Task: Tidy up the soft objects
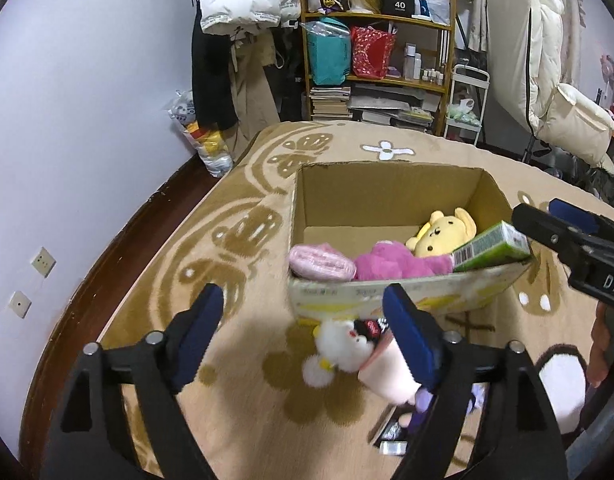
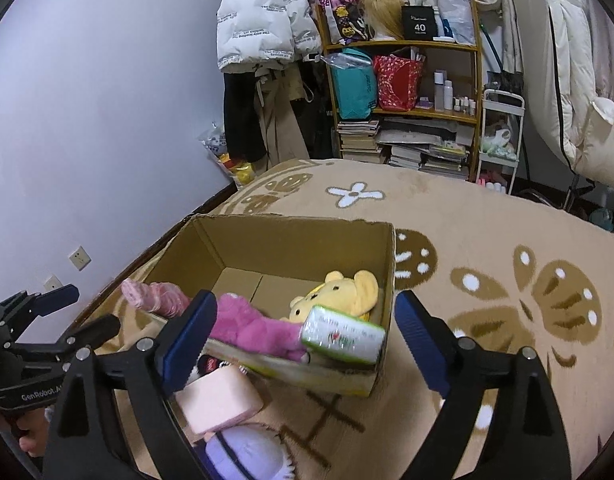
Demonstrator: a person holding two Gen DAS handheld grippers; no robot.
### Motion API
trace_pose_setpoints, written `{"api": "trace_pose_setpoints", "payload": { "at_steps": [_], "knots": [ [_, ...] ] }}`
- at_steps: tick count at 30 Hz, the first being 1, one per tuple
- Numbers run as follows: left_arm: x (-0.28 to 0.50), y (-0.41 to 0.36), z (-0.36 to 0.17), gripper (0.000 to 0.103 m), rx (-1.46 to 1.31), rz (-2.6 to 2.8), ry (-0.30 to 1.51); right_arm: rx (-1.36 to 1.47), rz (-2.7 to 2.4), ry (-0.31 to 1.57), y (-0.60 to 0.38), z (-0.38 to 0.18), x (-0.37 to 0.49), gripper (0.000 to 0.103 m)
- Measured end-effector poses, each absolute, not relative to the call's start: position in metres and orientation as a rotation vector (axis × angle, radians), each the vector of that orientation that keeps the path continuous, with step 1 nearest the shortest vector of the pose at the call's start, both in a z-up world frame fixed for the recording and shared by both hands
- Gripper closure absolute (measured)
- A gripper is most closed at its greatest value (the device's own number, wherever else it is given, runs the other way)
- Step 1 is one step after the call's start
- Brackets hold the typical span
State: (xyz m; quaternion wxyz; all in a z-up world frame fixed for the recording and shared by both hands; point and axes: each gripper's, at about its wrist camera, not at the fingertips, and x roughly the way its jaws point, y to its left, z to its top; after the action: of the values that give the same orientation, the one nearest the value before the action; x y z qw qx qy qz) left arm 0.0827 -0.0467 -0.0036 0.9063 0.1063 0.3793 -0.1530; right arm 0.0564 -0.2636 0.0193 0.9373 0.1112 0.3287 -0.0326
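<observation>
**Both grippers wide open over a half-filled box**

Beige carpet with brown flower shapes carries an open cardboard box [image 1: 391, 196]. Inside, along its near wall, lie a pink pouch [image 1: 322, 262], a pink plush [image 1: 399, 262], a yellow bear [image 1: 447, 232] and a green carton [image 1: 493, 246], the carton's long axis running along that wall, tilted up onto the rim. The left gripper [image 1: 303, 316] has its jaws spread wide, nothing between the pads. The right gripper [image 2: 307, 320] is equally wide, gripping nothing. On the carpet before the box lie a white plush [image 1: 343, 346], a pink block [image 2: 219, 402] and a lilac plush [image 2: 243, 454].
</observation>
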Motion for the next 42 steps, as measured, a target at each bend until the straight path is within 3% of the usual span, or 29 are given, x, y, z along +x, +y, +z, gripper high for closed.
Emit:
{"api": "trace_pose_setpoints", "payload": {
  "at_steps": [2, 11, 42],
  "knots": [
    [0.077, -0.044, -0.003, 0.014, 0.229, -0.31, 0.79, 0.242, -0.07, 0.669, -0.263, 0.022, 0.048, 0.001],
    [0.052, -0.026, 0.0, 0.003, 0.215, -0.274, 0.788, 0.248, -0.066, 0.679, -0.249, 0.025, 0.014, 0.0],
    [0.073, -0.018, -0.041, 0.003, 0.217, -0.292, 0.961, 0.275, 0.02, 0.942, -0.218, -0.058, 0.026, 0.0]
  ]
}}
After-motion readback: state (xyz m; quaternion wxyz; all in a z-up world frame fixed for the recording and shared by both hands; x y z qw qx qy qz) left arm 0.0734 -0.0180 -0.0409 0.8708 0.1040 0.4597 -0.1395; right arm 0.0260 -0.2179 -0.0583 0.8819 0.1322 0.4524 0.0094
